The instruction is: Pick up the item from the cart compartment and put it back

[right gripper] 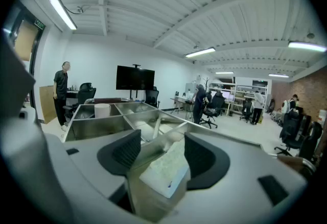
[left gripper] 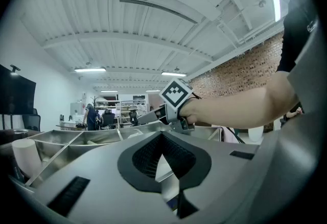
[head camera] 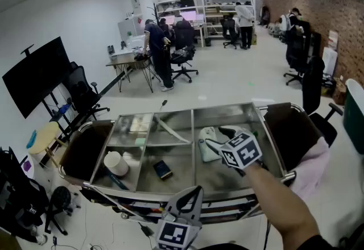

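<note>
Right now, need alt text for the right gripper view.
The right claw stands open over a steel cart, with a pale flat packet between its jaws. A white cylinder sits in a far compartment, and an office with a black screen lies beyond.

Pale white packet point(head camera: 208, 143) point(right gripper: 164, 171), soft and slightly crumpled, lies flat on the floor of the cart's point(head camera: 222, 108) right compartment; it sits close to that compartment's left divider, broad face up.
</note>
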`<state>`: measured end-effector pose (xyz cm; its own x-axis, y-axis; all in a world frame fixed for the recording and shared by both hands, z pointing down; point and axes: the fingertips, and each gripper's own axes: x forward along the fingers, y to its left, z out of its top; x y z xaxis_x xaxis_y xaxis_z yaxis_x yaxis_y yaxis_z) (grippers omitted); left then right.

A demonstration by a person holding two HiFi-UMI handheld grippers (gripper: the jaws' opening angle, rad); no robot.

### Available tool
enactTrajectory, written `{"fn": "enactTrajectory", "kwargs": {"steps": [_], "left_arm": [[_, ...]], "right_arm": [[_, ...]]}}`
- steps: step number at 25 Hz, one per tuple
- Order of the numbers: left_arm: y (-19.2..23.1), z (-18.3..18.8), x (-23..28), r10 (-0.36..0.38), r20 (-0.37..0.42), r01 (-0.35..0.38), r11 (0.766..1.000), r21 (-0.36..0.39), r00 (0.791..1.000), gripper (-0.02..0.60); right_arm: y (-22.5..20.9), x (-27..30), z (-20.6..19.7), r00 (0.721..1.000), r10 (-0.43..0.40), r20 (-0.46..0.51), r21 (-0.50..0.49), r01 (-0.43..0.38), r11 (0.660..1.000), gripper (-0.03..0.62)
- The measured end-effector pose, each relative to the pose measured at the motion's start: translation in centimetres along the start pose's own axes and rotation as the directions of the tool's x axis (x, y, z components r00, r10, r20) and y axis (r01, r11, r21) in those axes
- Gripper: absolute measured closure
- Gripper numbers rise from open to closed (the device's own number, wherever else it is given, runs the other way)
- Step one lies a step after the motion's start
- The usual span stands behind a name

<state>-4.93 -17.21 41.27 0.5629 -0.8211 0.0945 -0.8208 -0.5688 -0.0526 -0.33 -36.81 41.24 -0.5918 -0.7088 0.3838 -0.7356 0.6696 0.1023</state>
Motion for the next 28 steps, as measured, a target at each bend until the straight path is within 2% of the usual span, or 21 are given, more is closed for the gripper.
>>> {"fn": "enactTrajectory", "kwargs": {"steps": [5,10,19,25,28], "left_arm": [[0.3,0.0,-0.2,0.000,0.002,0.000,1.000,-0.004,1.000,0.581],[0.4,0.0,-0.2,0.005,-0.002,-0.005,1.000,-0.004,1.000,0.581],[0.9,0.0,-0.6,0.018,-0.003,-0.018,1.000,-0.008,1.000,0.581],[0.9,-0.1,-0.7,0.017,-0.003,-0.017,1.000,-0.002,1.000,0.581],[1.0,-0.1,-0.7,0.018,-0.004,-0.018,1.000,-0.005,1.000,0.581]], "right_arm": [[-1.2,3.1,-2.4,0.997,-0.014,-0.080,0.037,0.017,0.999,0.294],[-0.8,4.8,-3.9,0.990,-0.004,-0.138,0.039,0.009,0.999,0.239],[-0.6,7.6,-7.3,0.962,-0.028,-0.273,0.030,0.037,0.999,0.238],[-0.4,8.3,-9.0,0.946,0.017,-0.324,0.081,0.010,0.997,0.240],[-0.1,8.4,-9.4,0.940,0.030,-0.340,0.085,-0.001,0.996,0.282]]}}
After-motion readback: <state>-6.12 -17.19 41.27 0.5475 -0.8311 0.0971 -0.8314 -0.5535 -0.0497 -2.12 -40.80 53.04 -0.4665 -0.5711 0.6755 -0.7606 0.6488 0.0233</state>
